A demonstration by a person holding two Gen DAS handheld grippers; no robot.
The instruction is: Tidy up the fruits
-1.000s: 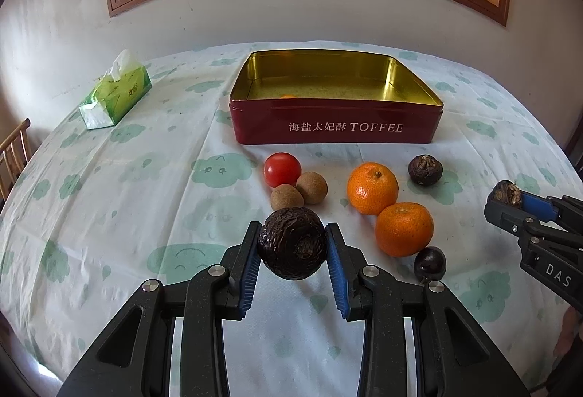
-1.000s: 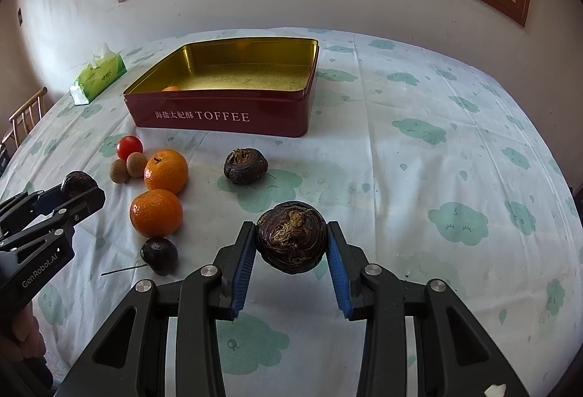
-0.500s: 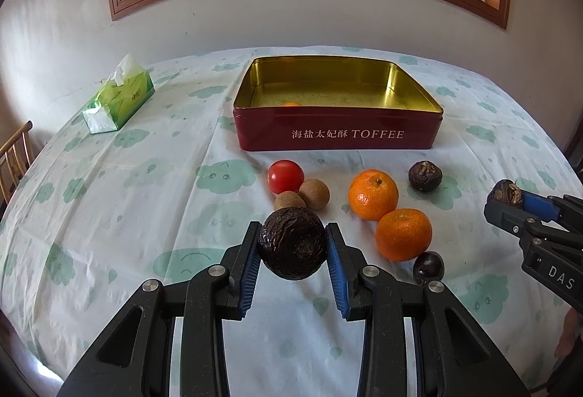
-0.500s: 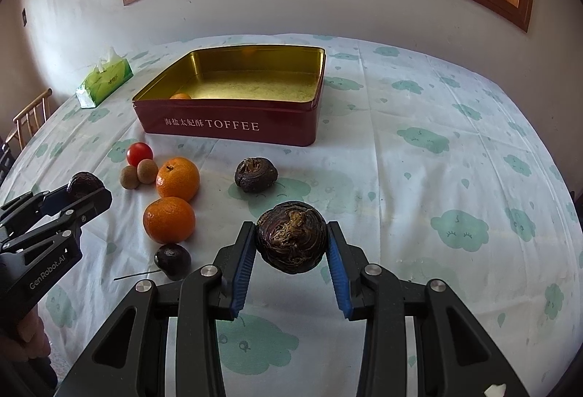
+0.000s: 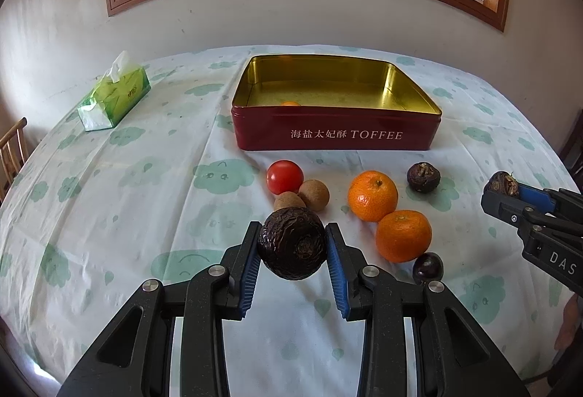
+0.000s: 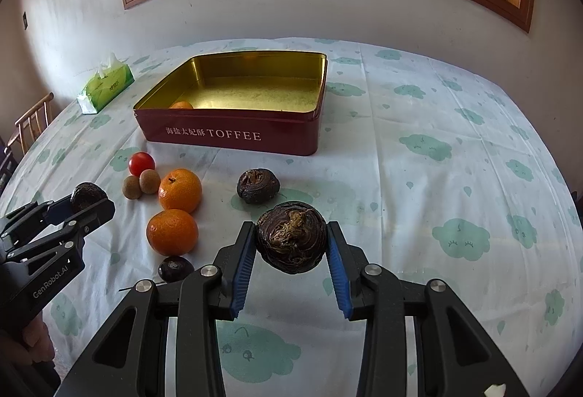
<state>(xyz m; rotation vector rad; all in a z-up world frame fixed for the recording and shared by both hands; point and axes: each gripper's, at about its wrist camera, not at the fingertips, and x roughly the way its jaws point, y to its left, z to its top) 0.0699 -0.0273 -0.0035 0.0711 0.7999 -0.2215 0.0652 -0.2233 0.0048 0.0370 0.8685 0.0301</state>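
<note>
My left gripper (image 5: 292, 249) is shut on a dark water chestnut (image 5: 291, 243) held above the tablecloth. My right gripper (image 6: 291, 244) is shut on another dark water chestnut (image 6: 290, 237), also held above the cloth. The red toffee tin (image 5: 335, 134) stands open ahead, with one small orange fruit (image 5: 290, 103) inside near its front left. On the cloth lie a cherry tomato (image 5: 284, 176), two brown longans (image 5: 314, 193), two mandarins (image 5: 372, 195), a third water chestnut (image 5: 423, 177) and a small dark fruit (image 5: 428, 265). The right gripper also shows in the left wrist view (image 5: 504, 187).
A green tissue pack (image 5: 114, 94) lies at the far left of the table. A wooden chair (image 6: 31, 121) stands past the left edge. The wall and window are behind the tin. The cloth to the right of the tin (image 6: 437, 141) is bare.
Both grippers have risen and tilted back a little with their water chestnuts still held; the tin and loose fruit sit lower in both views. Nothing on the table moved.
</note>
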